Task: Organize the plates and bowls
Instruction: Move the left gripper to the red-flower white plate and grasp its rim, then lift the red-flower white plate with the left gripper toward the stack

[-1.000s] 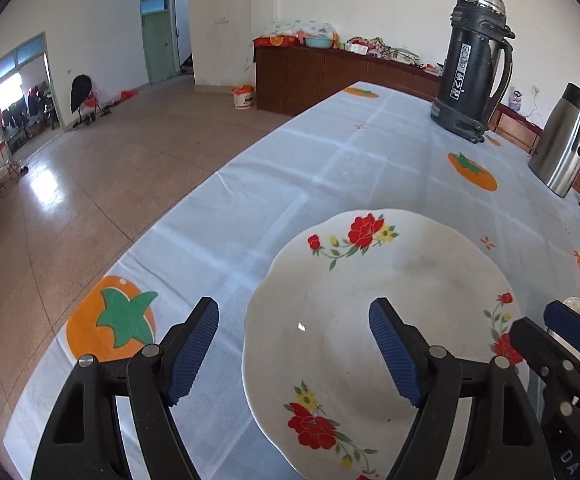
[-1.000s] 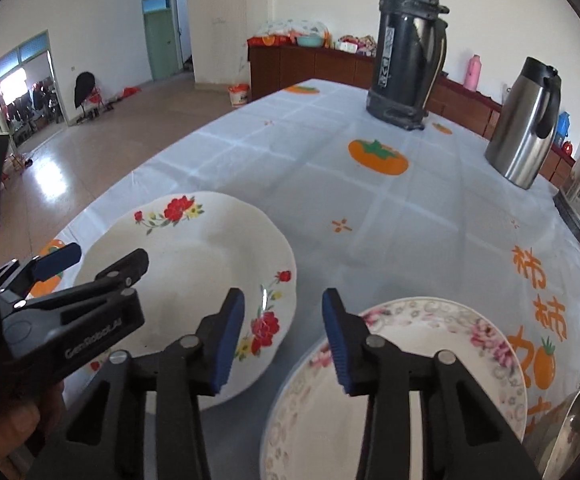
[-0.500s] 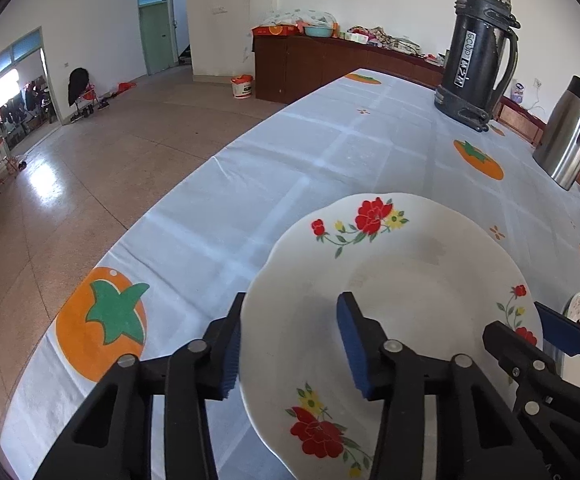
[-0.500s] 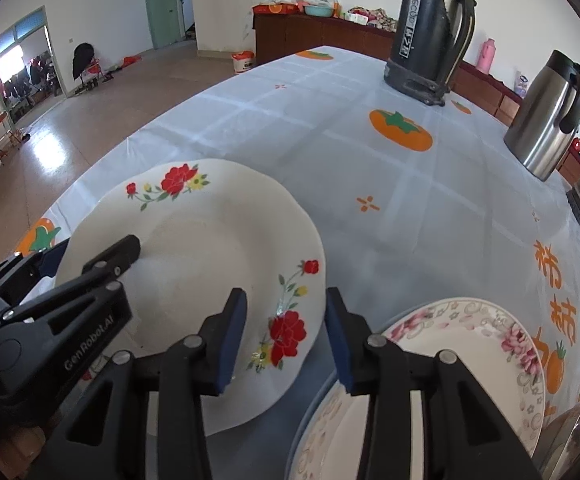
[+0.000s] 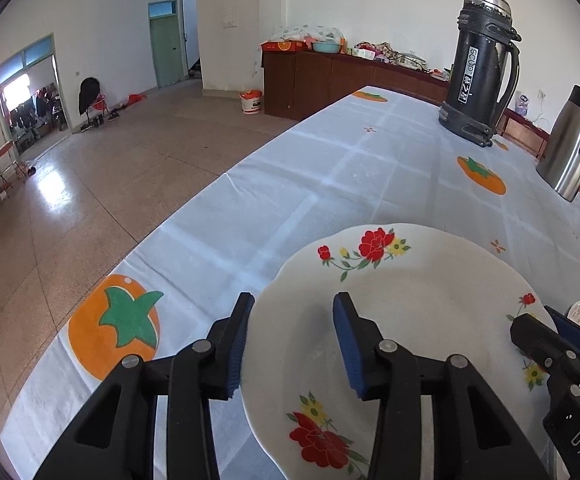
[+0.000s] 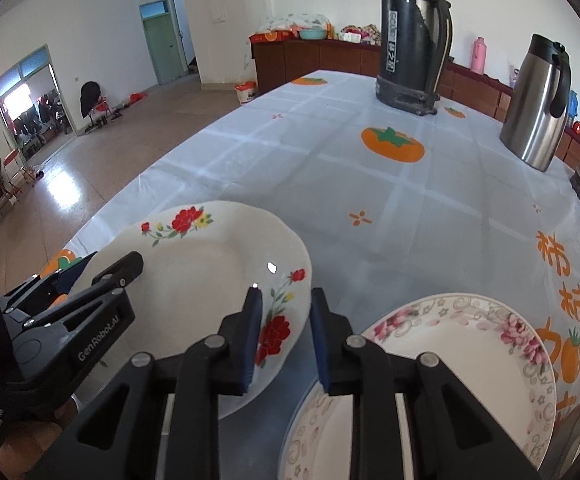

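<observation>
Glossy scalloped floral plate (image 5: 429, 300) on tablecloth (image 5: 329, 184)

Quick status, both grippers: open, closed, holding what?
Left gripper: closed on the red-flower plate, left rim.
Right gripper: jaws just closing on the same plate's right rim.

Left gripper (image 5: 290, 344) jaws went from wide open to closed over the left rim of the red-flower plate (image 5: 409, 300). Right gripper (image 6: 284, 336) jaws just closed further, now straddling that plate's right rim. Plate's right side looks lifted off the surface (image 6: 369, 200).
</observation>
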`<state>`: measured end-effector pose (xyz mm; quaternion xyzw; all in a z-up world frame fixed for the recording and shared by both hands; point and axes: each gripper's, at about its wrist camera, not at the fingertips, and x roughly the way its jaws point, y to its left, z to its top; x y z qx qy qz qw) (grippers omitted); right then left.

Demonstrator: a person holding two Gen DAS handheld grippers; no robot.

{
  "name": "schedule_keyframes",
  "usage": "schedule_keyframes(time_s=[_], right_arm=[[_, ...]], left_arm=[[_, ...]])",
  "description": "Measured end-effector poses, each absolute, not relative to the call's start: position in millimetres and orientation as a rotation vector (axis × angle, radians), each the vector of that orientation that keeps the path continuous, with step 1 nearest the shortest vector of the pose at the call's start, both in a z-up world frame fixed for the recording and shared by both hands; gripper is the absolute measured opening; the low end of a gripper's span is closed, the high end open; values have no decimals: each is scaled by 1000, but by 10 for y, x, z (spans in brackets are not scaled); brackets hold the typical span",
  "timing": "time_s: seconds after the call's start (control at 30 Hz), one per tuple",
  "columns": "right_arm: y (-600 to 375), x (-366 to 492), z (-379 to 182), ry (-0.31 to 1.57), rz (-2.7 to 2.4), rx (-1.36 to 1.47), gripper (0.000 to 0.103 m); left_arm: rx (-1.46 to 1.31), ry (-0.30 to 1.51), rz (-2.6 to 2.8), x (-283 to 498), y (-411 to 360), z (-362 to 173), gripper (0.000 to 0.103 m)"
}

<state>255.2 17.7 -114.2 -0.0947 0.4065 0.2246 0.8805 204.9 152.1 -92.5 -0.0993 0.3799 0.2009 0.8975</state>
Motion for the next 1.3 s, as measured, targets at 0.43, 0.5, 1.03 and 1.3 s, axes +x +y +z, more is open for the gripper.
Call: schedule_keyframes(time_s=[0.43, 0.5, 1.03, 1.3], right_arm=[[70, 2302, -901, 708, 456, -211, 24], [36, 2264, -888, 699, 447, -210, 24], [-211, 2084, -796, 624, 398, -198, 24], [-311, 2000, -739, 599, 374, -199, 24]], left_arm=[[-206, 698, 380, 1989, 1453, -790, 44], [-196, 685, 366, 1978, 1407, -764, 44], [-166, 593, 273, 1890, 1206, -629, 44], [-145, 604, 228, 1902, 1084, -650, 43]])
